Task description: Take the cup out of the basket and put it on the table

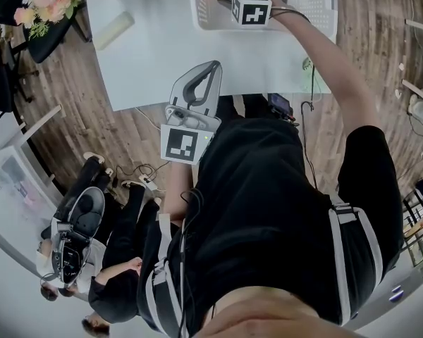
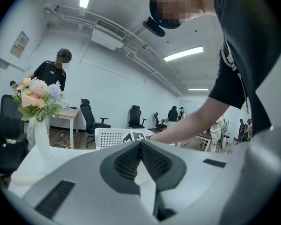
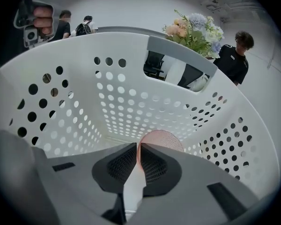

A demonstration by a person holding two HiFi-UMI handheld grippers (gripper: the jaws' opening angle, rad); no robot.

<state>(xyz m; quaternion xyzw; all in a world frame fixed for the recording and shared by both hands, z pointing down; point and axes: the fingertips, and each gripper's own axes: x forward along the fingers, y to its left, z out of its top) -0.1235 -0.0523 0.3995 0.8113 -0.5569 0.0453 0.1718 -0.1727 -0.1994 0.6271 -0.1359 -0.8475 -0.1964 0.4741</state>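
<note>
The white table [image 1: 155, 55] fills the upper part of the head view, and on its far side stands the white perforated basket [image 1: 317, 5], the largest thing on it. The person's right arm reaches across the table and down over the basket's near rim. Inside the basket, the right gripper [image 3: 139, 146] points steeply down toward the floor, its jaws drawn close and pinching the thin wall of the pink cup [image 3: 165, 138]. A sliver of pink shows between the ribbed pads [image 3: 152, 161]. The cup is still inside the basket, low against the wall that has the handle slot. It seems to rest on the basket floor, though the jaws cover most of it and its pose is hard to read. The left gripper [image 2: 140, 143] is held well apart from the basket, on its near side at the table's front edge. It aims roughly level toward the basket, with its jaws pressed together and nothing between them. Well to the left of the basket, past the table's far corner, stands a bunch of flowers [image 1: 48, 0], and between them and the basket a pale roll [image 1: 113, 29] lies on the tabletop.
</note>
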